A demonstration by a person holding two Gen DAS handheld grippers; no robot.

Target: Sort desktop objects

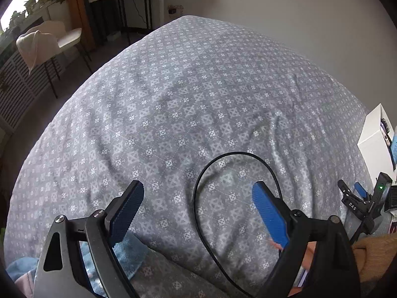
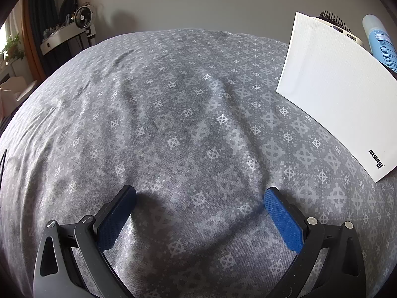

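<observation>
L gripper: jaws wide apart, nothing clamped. Between them, lower down, loop of black cable lying on the grey patterned cloth; one run of it passes just behind the R-hand pad, the other curves down toward the bottom edge of the L wrist view. Not gripped, no pad touching it as far as visible.

R gripper: jaws also wide apart, empty, hovering over bare cloth, w/ shadow beneath.

Relative to the white box: R gripper near it, below and to its left; hairbrush and blue bottle poking up behind its top edge, apparently already inside. L gripper well apart from the box, which sits at the far R edge of its view. Cable farther from the box than either of those items.

Step in hand, judged: reaching for the cable, prob. the last loose item; grasp not yet made.

Next move calls for: lowering L jaws onto one strand, closing on it w/o bunching the cloth, then carrying toward the box. Loop floppy, so likely to trail; R gripper free to gather the slack.
</observation>
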